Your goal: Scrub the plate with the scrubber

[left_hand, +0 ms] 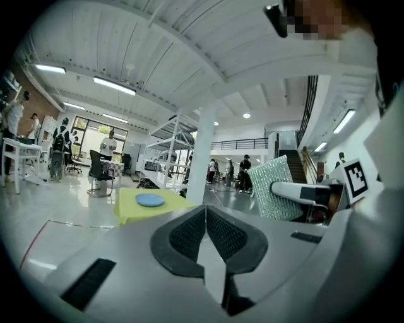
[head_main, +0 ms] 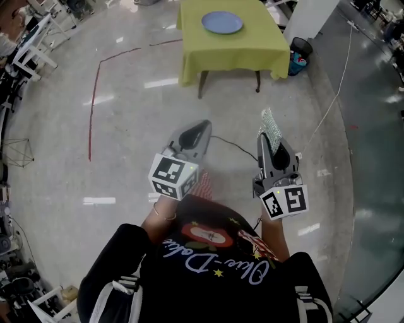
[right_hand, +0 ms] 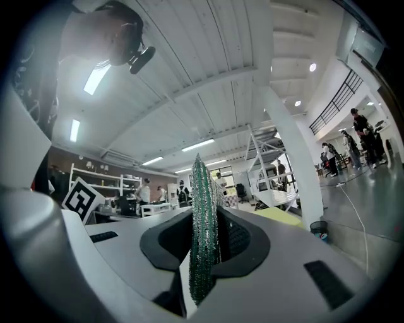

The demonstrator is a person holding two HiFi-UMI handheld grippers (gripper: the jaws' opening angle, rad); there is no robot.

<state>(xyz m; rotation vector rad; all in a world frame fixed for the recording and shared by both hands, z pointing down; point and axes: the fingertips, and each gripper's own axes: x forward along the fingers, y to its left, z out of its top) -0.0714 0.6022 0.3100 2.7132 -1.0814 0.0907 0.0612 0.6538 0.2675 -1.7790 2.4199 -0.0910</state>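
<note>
A blue plate [head_main: 222, 23] lies on a table under a yellow-green cloth [head_main: 252, 50], far ahead of me across the floor; the left gripper view catches the plate [left_hand: 150, 200] small and distant. My right gripper [head_main: 267, 134] is shut on a green, glittery scrubber [head_main: 272, 126], which stands edge-on between the pads as a scrubber [right_hand: 203, 227] in the right gripper view. My left gripper [head_main: 206, 124] is shut with nothing in it, its dark pads [left_hand: 189, 234] pressed together. Both grippers are held in front of my chest, well short of the table.
A dark bin [head_main: 300, 50] with bottles stands at the table's right side beside a white pillar [head_main: 307, 16]. A red line [head_main: 93, 107] is marked on the glossy floor and a cable [head_main: 334, 94] trails across it. Desks, chairs and people are in the background.
</note>
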